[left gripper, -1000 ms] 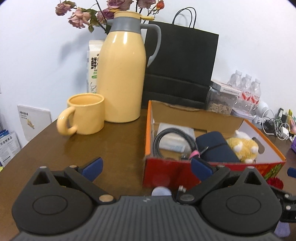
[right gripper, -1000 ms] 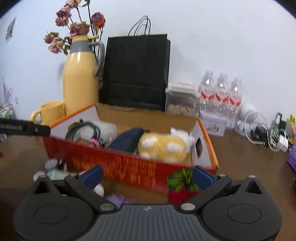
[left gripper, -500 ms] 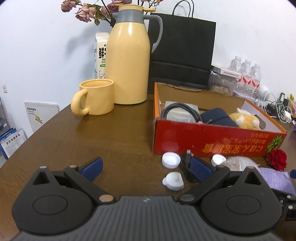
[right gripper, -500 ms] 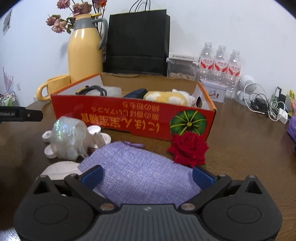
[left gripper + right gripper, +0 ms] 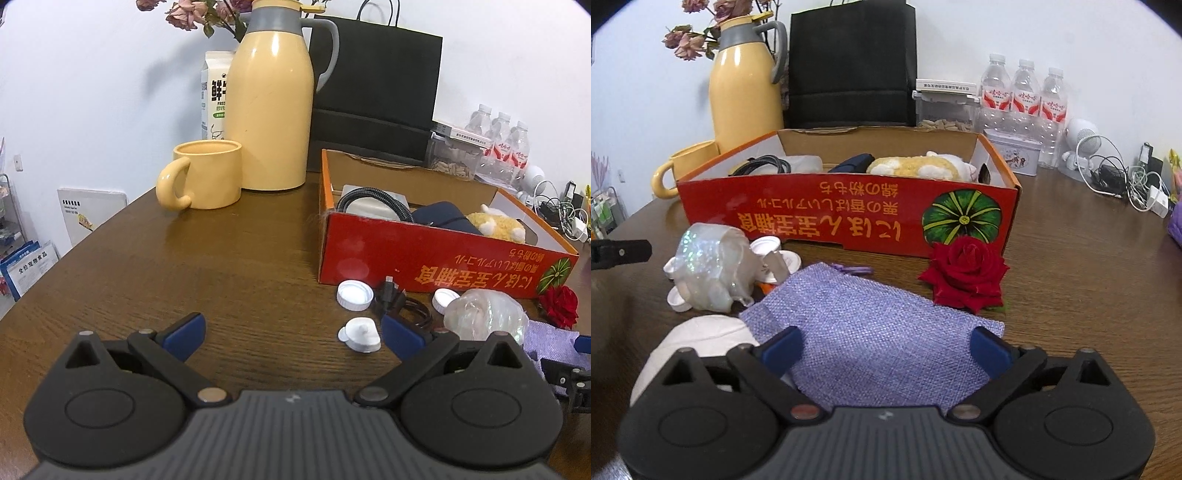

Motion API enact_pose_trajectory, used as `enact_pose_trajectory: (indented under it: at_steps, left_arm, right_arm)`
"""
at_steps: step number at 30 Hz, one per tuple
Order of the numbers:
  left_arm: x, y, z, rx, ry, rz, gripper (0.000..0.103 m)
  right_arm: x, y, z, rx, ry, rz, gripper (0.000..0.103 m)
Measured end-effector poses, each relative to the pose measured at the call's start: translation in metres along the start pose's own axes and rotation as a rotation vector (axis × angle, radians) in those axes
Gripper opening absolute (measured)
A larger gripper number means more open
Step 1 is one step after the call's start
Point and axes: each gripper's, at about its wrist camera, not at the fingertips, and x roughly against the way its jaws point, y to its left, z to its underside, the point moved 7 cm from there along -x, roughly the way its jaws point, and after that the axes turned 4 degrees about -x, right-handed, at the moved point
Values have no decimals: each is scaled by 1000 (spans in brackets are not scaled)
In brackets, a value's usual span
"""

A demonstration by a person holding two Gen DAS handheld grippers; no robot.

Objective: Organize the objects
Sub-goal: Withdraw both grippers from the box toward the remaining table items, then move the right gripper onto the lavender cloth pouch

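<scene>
Lavender burlap pouch (image 5: 871, 332) lies at twelve o'clock between my right gripper (image 5: 884, 347) jaws, which are closing, untouched; left gripper (image 5: 291, 332) spread, farther.

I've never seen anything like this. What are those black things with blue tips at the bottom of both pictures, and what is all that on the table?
No robot here: a person carries a hand-held gripper in each hand, each with a camera looking along its two blue-tipped fingers. One picture is from the left hand-held gripper, open over bare table. The other is from the right hand-held gripper, whose jaws are closing around a purple burlap pouch without yet pressing it. Nearby lie a red rose, white bottle caps, a black cable and a shiny plastic wrap. A red cardboard box already holds a plush toy.
</scene>
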Motion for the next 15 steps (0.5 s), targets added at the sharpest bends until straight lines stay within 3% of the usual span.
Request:
enact_pose_trajectory:
  at_steps: [6,12,15]
  left_arm:
    - [0,2,1,6,4,-8,103]
    - [1,2,4,4,8,-14,103]
    - [2,3,4,4,8,-18,103]
  right_arm:
    - [5,5,1,16,-14,-18,80]
    - [11,12,3,35,-29,-44,57]
    - [14,14,4,37,-36,-53,39]
